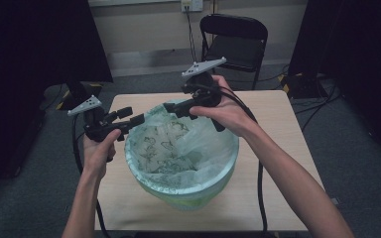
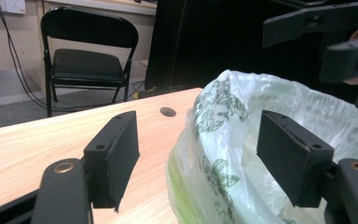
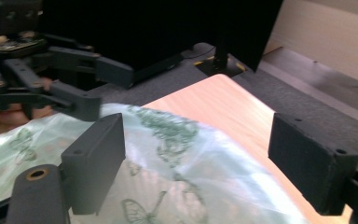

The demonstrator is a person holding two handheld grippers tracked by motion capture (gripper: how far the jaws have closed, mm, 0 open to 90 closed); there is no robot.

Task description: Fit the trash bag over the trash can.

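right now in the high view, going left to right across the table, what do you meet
left gripper → bin bag lining the bin, butterfly print → right gripper over the bag's far rim → bare table at the right

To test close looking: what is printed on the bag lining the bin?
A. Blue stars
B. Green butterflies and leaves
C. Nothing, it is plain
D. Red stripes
B: the pale bag in the bin carries green butterfly and leaf prints, clearest in the right gripper view.
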